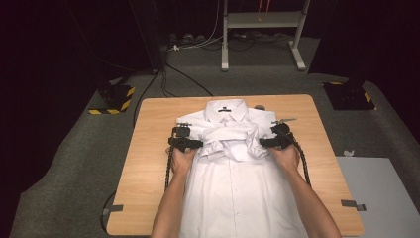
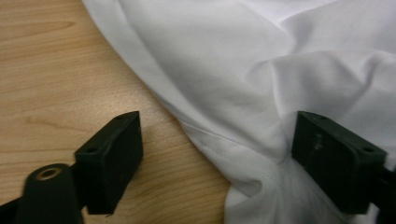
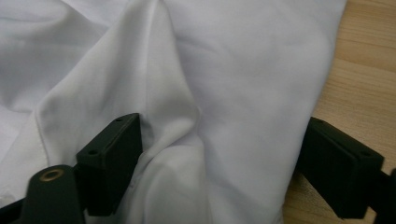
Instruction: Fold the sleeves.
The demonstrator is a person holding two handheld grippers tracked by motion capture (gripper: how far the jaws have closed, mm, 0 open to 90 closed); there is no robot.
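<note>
Forearms reach in toward a white shirt (image 1: 237, 173) laid flat on the wooden table (image 1: 148, 163), where the left gripper (image 1: 190, 144) and right gripper (image 1: 266, 143) straddle its side edges, jaws wide, nothing yet pinched. Each edge should be gripped through both layers before it is folded inward. Bunched sleeves (image 1: 230, 141) across the chest are likely to be dragged along, while floor cables (image 1: 183, 74) and a metal stand (image 1: 262, 29) are kept well apart.

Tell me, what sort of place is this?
Probably a studio or lab for recording: a dark-curtained room, a lone wooden table holding a white shirt, cables trailing over grey carpet, and hazard-striped floor blocks.

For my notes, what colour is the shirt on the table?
White shirt, clearest in the high view.
</note>
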